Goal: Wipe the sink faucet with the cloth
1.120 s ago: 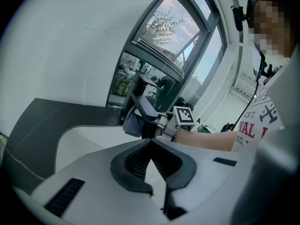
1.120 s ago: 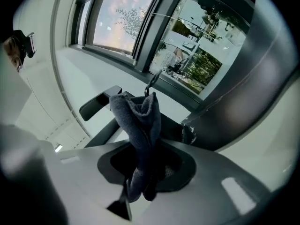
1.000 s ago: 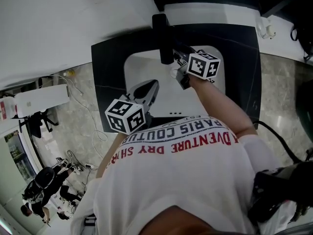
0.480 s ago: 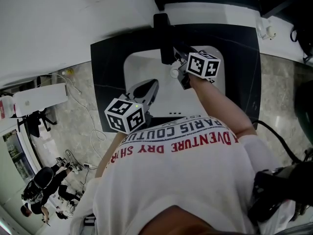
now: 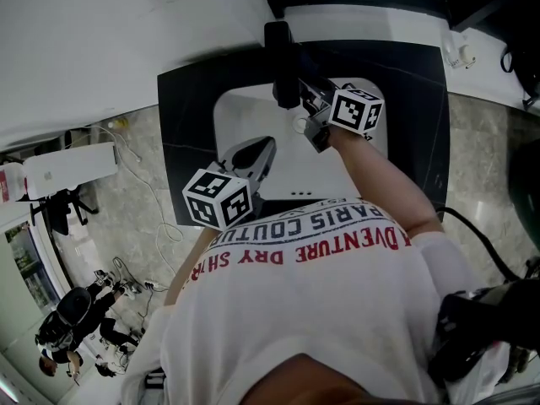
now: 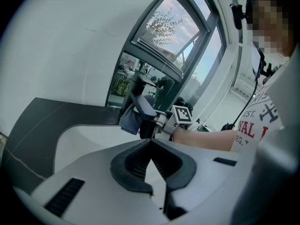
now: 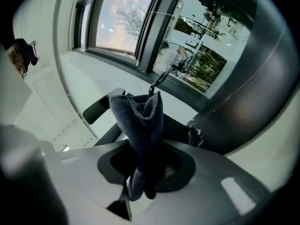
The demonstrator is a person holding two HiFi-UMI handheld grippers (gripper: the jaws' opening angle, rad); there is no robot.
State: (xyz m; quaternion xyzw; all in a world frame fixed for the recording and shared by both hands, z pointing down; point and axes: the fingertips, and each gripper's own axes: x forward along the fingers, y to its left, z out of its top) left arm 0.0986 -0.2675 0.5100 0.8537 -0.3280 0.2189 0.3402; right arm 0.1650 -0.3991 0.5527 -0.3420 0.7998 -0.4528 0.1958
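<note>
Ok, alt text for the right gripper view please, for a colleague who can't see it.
The right gripper is shut on a dark grey-blue cloth that stands up from its jaws. The black faucet looms close on the right, with a window and trees behind.

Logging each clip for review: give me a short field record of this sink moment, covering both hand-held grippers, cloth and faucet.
Setting: white sink in black counter
Faucet: black, at the basin's back edge
Right hand-held gripper: shut on the cloth, right at the faucet
Cloth: dark grey-blue, folded, sticking out of the jaws
Left hand-held gripper: shut, empty, over the basin's near side
</note>
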